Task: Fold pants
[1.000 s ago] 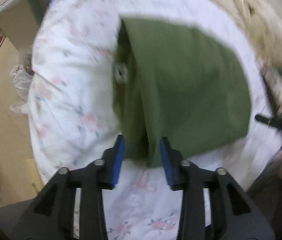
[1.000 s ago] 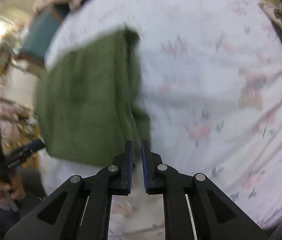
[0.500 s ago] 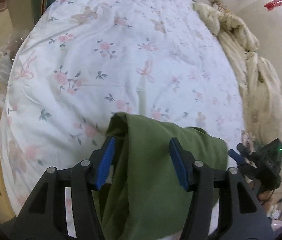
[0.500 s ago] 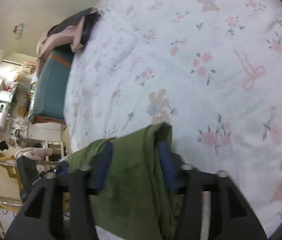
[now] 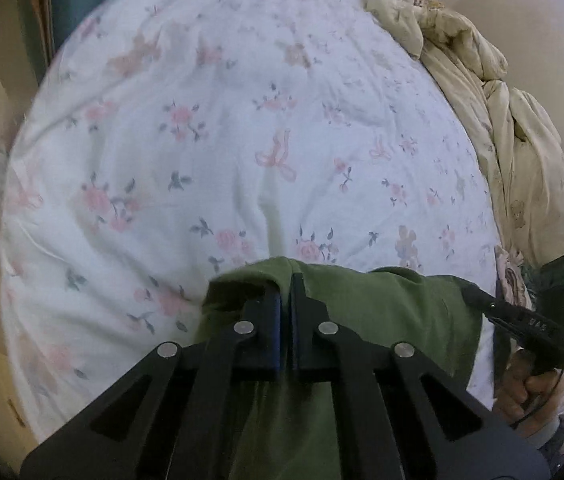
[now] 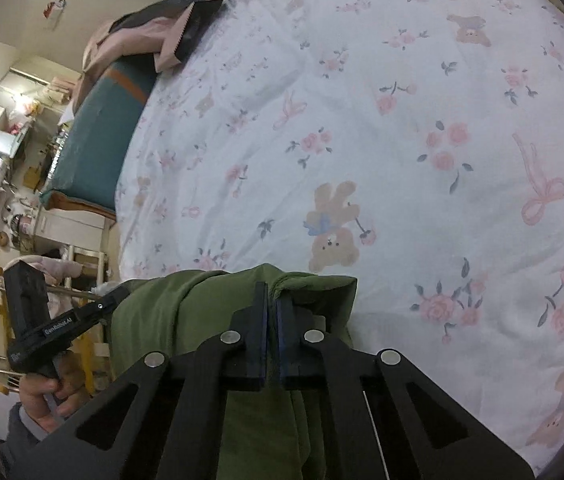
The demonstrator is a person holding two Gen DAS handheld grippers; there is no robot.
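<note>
Where half a second ago both claws stood spread over the near edge of the pants [image 5: 382, 312], each has now closed on the cloth: the left claw [image 5: 285, 280] is pressed together with a ridge of green fabric pinched between its pads at the left corner, and the right claw [image 6: 272, 290] pinches a bunched fold at the right corner in the same way. A second ago the pants lay as a broad green patch farther out on the bed [image 5: 242, 140], with the claws only partly parted at its near border and the views blurred by movement; now the green cloth fills only the near part of each view, gathered and draped under the claws at the near edge of the flowered bedspread, and the far stretch of the bed lies bare. In the left wrist view the person's right hand [image 5: 530, 384] shows at the right, gripping its handle; in the right wrist view the left hand [image 6: 46, 390] shows at the left. With both corners now gripped, the grasp for the next fold looks done, and the likely step is to lift and carry this edge across the garment. Since the cloth is bunched at each claw, layers may slip or come up unevenly.
</note>
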